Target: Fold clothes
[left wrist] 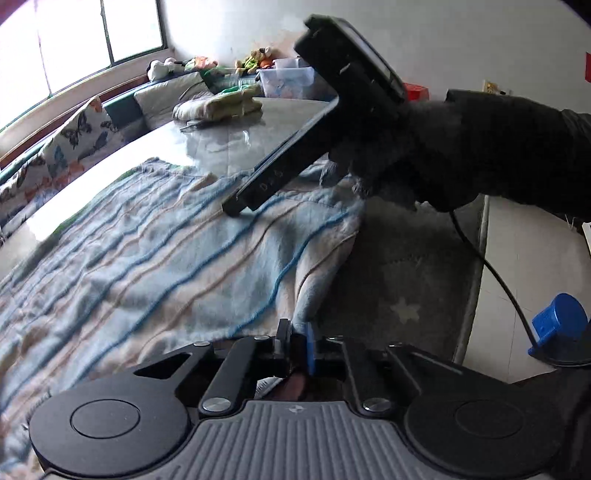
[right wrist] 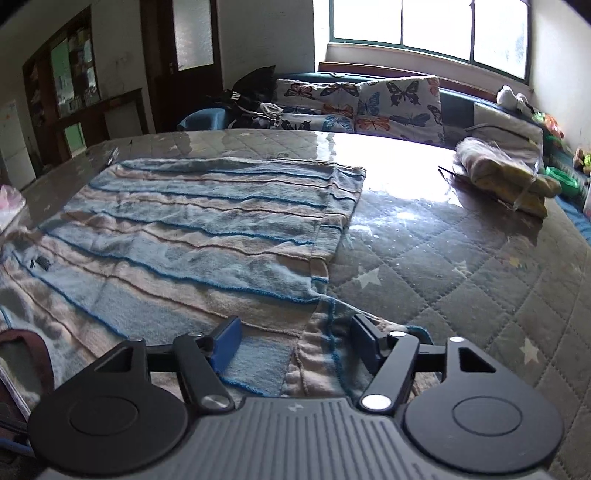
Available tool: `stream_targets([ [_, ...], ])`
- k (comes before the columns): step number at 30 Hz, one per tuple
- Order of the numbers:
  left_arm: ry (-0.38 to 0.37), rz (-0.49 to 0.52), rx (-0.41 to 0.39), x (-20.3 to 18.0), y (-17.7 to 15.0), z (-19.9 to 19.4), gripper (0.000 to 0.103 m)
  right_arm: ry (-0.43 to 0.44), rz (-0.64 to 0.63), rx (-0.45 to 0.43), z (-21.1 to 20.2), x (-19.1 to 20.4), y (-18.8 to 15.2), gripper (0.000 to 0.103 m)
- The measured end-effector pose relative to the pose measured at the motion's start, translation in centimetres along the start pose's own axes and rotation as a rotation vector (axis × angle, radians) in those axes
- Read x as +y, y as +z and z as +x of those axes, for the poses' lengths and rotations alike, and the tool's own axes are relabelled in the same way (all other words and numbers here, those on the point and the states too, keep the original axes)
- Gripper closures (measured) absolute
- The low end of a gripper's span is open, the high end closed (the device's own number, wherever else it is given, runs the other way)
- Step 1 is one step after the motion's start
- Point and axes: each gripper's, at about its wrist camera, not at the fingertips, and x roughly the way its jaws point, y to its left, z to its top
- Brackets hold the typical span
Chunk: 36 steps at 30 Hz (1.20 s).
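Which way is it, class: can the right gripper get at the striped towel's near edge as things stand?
Probably yes: the right gripper is open, the striped towel lies directly between its fingers, and nothing blocks them.

A home living room: butterfly-print sofa cushions (right wrist: 399, 99) under a window (right wrist: 428, 26), stuffed toys (left wrist: 258, 57), wooden door (right wrist: 184, 59).

Striped garment (right wrist: 192, 236) cut off, perhaps sweater

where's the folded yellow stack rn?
Right wrist view, far right: the folded yellow stack sits on the shiny quilted table, past the striped blanket, near the butterfly cushions.
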Motion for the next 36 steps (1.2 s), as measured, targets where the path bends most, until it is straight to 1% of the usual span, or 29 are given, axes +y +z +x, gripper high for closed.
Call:
stream_targets([
  [2,0.000,-0.004,-0.014,-0.1,-0.1,-0.5,0.086,-0.004,-0.011,0.002,0.0,0.2,0.0,0.035],
  [4,0.006,-0.022,-0.036,0.2,-0.2,-1.2,0.068,0.004,-0.020,-0.007,-0.7,0.5,0.0,0.035],
  [7,0.039,-0.091,-0.063,1.5,-0.6,-2.4,0.061,0.028,-0.054,-0.032,-1.9,1.4,-0.3,0.035],
  [8,0.058,-0.120,-0.070,2.1,-0.8,-2.7,0.060,0.043,-0.069,-0.038,-2.3,1.8,-0.5,0.035],
  [10,0.123,-0.191,-0.077,3.7,-1.1,-3.2,0.059,0.077,-0.094,-0.038,-3.1,2.7,-1.1,0.035],
  [12,0.183,-0.282,-0.082,5.6,-1.6,-3.7,0.057,0.108,-0.122,-0.021,-3.4,3.5,-2.0,0.035],
  [15,0.266,-0.405,-0.078,8.4,-2.6,-4.3,0.055,0.108,-0.165,0.002,-3.7,4.4,-3.2,0.034],
  [19,0.341,-0.540,-0.056,11.2,-4.4,-5.0,0.054,0.107,-0.151,-0.005,-4.2,4.3,-3.6,0.032],
  [21,0.363,-0.597,-0.047,12.3,-5.6,-5.4,0.054,0.109,-0.144,-0.004,-4.2,4.2,-3.7,0.031],
  [29,0.464,-0.723,-0.048,15.1,-9.1,-8.1,0.050,0.116,-0.143,-0.004,-4.2,4.1,-3.9,0.029],
  [30,0.466,-0.742,-0.053,15.6,-9.3,-8.4,0.050,0.117,-0.143,-0.004,-4.1,4.1,-3.9,0.029],
  [33,0.453,-0.795,-0.082,16.9,-9.5,-9.1,0.050,0.116,-0.142,-0.004,-4.1,4.2,-3.9,0.028],
  [35,0.479,-0.802,-0.092,17.8,-9.3,-9.1,0.050,0.116,-0.139,-0.005,-4.0,4.2,-3.9,0.028],
  [36,0.502,-0.821,-0.086,18.5,-9.4,-9.0,0.050,0.115,-0.138,-0.006,-4.0,4.2,-3.9,0.028],
])
